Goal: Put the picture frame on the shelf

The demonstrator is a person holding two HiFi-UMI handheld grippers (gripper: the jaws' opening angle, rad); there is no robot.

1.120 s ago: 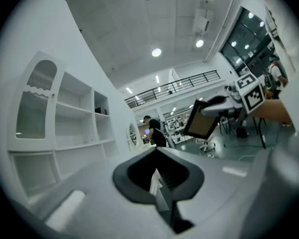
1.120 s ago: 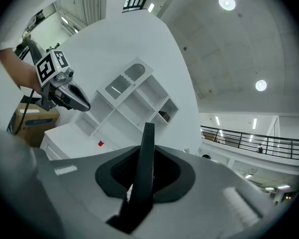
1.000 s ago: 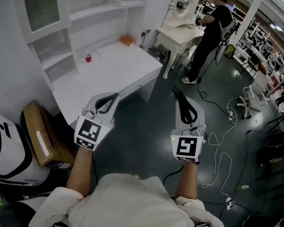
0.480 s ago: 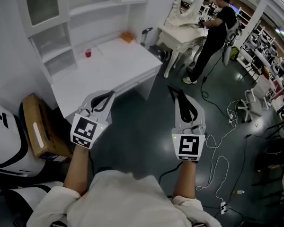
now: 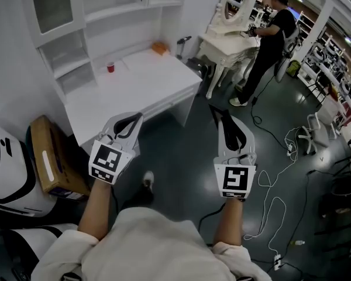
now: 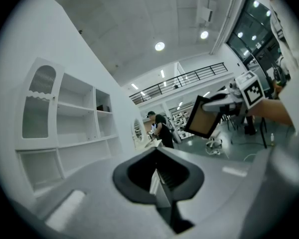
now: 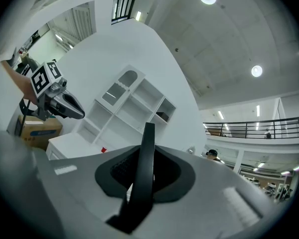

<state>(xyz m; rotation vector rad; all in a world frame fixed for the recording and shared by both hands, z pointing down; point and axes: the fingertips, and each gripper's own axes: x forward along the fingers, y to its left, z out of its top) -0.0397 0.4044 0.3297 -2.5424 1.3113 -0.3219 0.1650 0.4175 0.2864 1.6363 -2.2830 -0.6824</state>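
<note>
My right gripper (image 5: 223,123) is shut on a black picture frame (image 5: 229,132), seen edge-on over the dark floor. From the right gripper view the frame (image 7: 145,158) stands upright between the jaws. The left gripper view shows its brown back (image 6: 205,117) held out at the right. My left gripper (image 5: 136,119) is shut with nothing in it, its jaws (image 6: 157,176) pressed together, near the front corner of the white desk (image 5: 134,86). The white shelf unit (image 5: 114,9) rises behind the desk, with open compartments (image 7: 134,106).
A red cup (image 5: 110,68) and an orange object (image 5: 159,48) sit on the desk. A cardboard box (image 5: 50,163) lies left of it. A person (image 5: 272,37) stands at a white dressing table (image 5: 227,40). Cables (image 5: 272,195) trail over the floor at the right.
The view has shifted slightly toward the desk and a shoe has come into sight under my hands. Both grippers keep their places and their grip.
</note>
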